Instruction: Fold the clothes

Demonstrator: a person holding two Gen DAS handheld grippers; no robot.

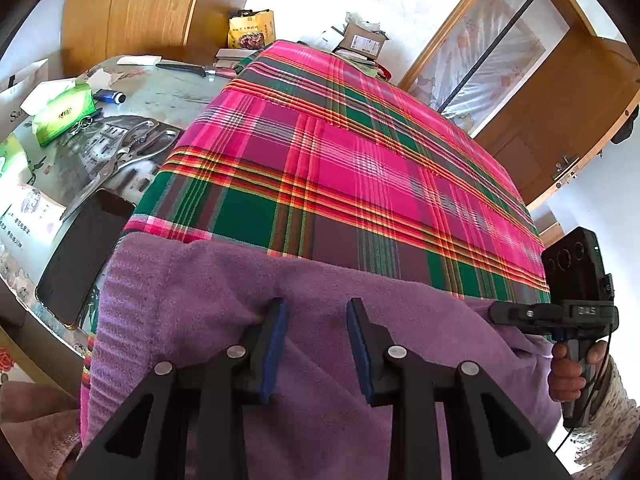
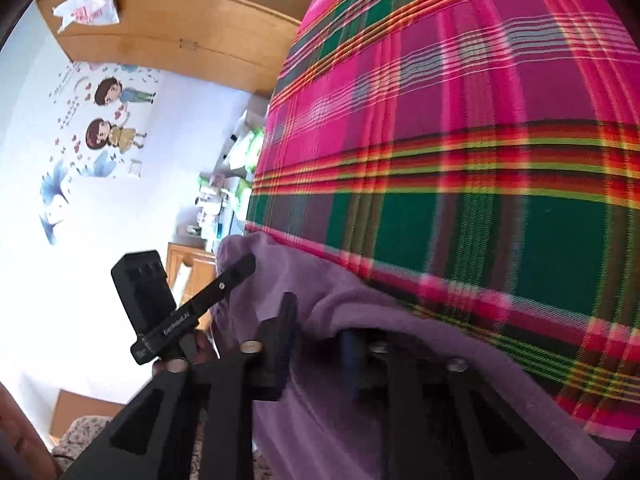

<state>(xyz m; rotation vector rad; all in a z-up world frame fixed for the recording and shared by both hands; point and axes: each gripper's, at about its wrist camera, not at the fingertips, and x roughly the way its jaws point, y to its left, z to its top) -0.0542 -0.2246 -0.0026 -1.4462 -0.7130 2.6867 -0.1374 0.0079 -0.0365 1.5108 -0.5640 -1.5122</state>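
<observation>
A purple fleece garment (image 1: 224, 280) lies along the near edge of a table covered with a pink, green and red plaid cloth (image 1: 340, 160). My left gripper (image 1: 318, 306) rests over the garment's far edge. Its jaws stand apart, the left fingertip tucked against a fold, and the pads press on nothing. At the right, my right gripper (image 1: 496, 314) reaches onto the garment's edge, held by a hand (image 1: 568, 372). In the right wrist view the right gripper (image 2: 318, 320) has purple garment (image 2: 328, 420) bunched between its pads and draped over the right finger. The left gripper (image 2: 248, 262) shows beyond it.
Left of the plaid cloth on the bare tabletop lie a black phone (image 1: 84, 256), metal shears (image 1: 132, 148), a green tissue pack (image 1: 60, 114), a blue lighter (image 1: 108, 97) and a knife (image 1: 184, 68). A yellow bag (image 1: 251, 28) and boxes (image 1: 360, 42) stand at the far end.
</observation>
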